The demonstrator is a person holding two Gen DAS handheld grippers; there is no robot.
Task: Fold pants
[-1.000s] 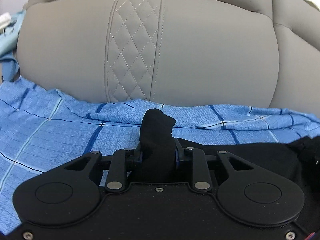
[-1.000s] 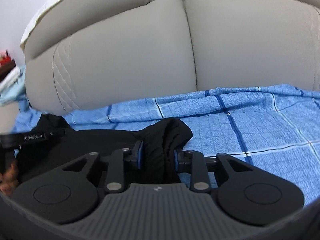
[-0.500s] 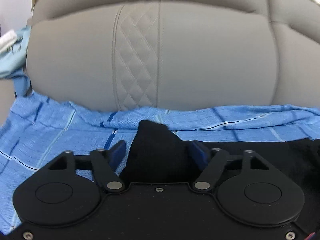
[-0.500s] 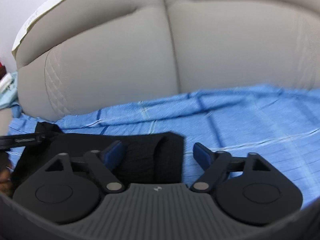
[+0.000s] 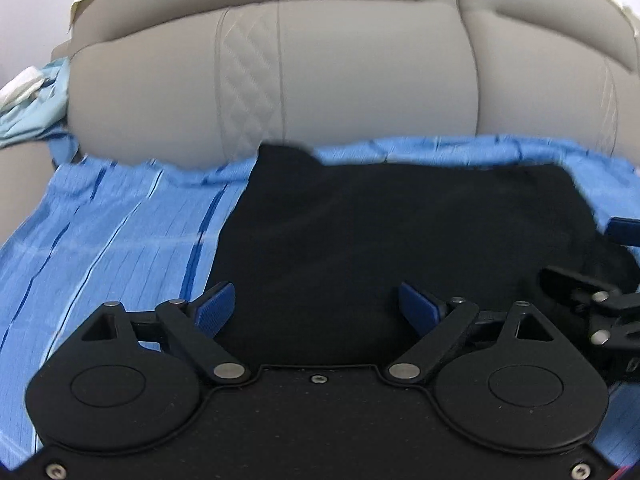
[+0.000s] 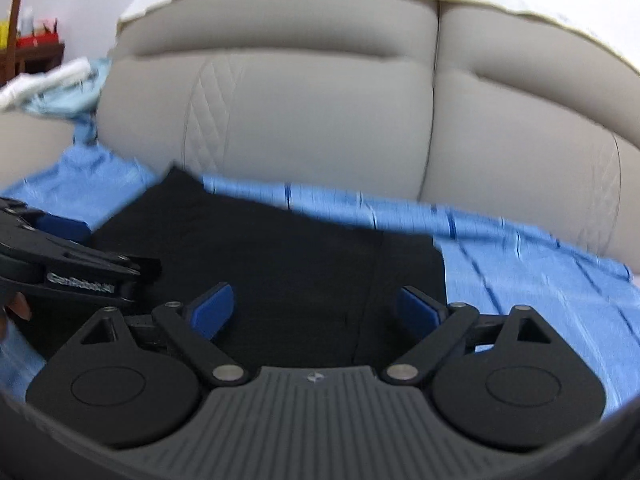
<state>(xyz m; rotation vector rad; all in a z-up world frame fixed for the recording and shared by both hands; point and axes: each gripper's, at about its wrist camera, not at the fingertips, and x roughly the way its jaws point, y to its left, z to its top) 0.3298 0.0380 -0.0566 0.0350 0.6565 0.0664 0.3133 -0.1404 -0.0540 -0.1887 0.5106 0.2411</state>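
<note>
Both grippers, left (image 5: pixel 316 308) and right (image 6: pixel 314 306), stand with jaws wide, holding nothing. The black pants (image 5: pixel 400 240) lie flat under them on a blue checked sheet (image 5: pixel 120 248), before a grey sofa back (image 6: pixel 320 120). The left gripper's side reads roughly "GenRobot.AI", blurred.

The black pants (image 5: pixel 400 232) lie flat, folded into a rough rectangle, spread just ahead of the left gripper (image 5: pixel 318 308).
</note>
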